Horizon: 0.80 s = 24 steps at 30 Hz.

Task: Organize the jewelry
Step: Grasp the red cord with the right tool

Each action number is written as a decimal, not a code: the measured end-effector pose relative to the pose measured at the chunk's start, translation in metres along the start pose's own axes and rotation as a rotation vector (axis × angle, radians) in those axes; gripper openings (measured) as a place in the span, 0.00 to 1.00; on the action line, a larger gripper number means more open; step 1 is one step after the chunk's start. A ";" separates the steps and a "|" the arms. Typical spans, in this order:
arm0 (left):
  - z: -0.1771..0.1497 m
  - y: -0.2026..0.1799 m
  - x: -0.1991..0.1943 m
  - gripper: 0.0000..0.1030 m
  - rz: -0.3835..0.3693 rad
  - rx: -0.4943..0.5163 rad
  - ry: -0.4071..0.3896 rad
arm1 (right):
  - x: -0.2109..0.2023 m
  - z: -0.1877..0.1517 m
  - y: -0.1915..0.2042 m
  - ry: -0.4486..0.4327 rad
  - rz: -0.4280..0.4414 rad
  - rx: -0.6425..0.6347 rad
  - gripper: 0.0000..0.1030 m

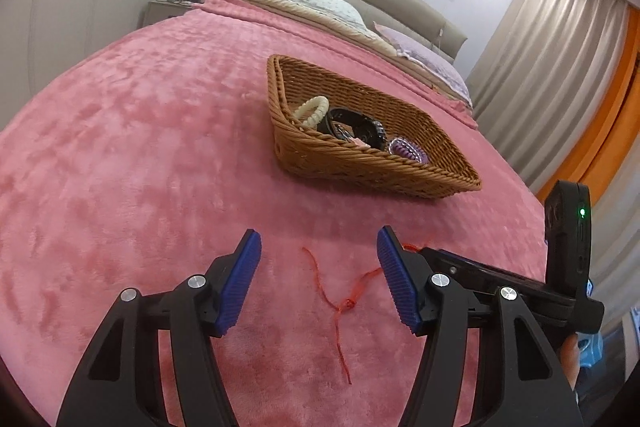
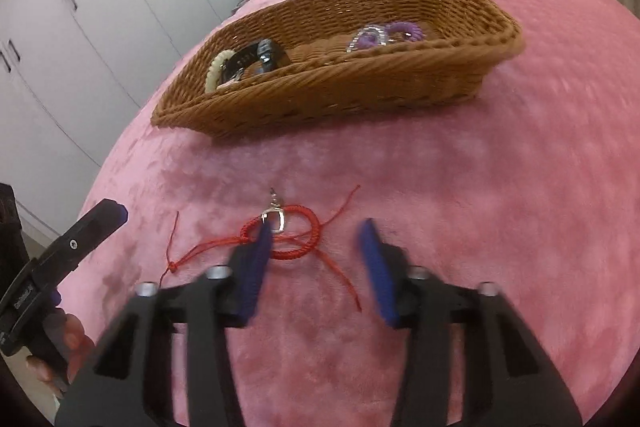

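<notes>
right wrist view | our right tool [image 2: 316, 259] spread above red cord bracelet [image 2: 298, 237] | we judge it light, limp, snag-prone | grip braided loop ahead, not tails

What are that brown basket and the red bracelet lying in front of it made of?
The basket looks like woven wicker or rattan, possibly plastic imitation: ribbed brown strands, braided rim, slight sheen. The bracelet looks like braided red cord, matte, with loose thread tails and a small shiny silver-coloured charm, probably metal.
</notes>
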<state>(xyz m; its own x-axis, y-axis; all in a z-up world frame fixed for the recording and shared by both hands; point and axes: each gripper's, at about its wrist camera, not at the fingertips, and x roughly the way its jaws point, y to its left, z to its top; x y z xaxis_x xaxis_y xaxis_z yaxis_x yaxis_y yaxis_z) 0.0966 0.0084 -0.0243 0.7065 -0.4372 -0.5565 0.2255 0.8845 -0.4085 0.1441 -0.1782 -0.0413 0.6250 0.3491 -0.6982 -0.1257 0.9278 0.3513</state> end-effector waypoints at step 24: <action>-0.012 -0.026 0.010 0.49 -0.046 0.156 0.078 | -0.050 -0.006 -0.009 -0.046 -0.070 -0.058 0.03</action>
<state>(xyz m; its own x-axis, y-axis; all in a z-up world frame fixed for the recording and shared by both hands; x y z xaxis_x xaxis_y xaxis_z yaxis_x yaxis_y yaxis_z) 0.0899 -0.0207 -0.0278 0.6404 -0.4838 -0.5965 0.3618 0.8751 -0.3214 0.1095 -0.2031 -0.0129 0.6683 0.2783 -0.6899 -0.1245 0.9562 0.2650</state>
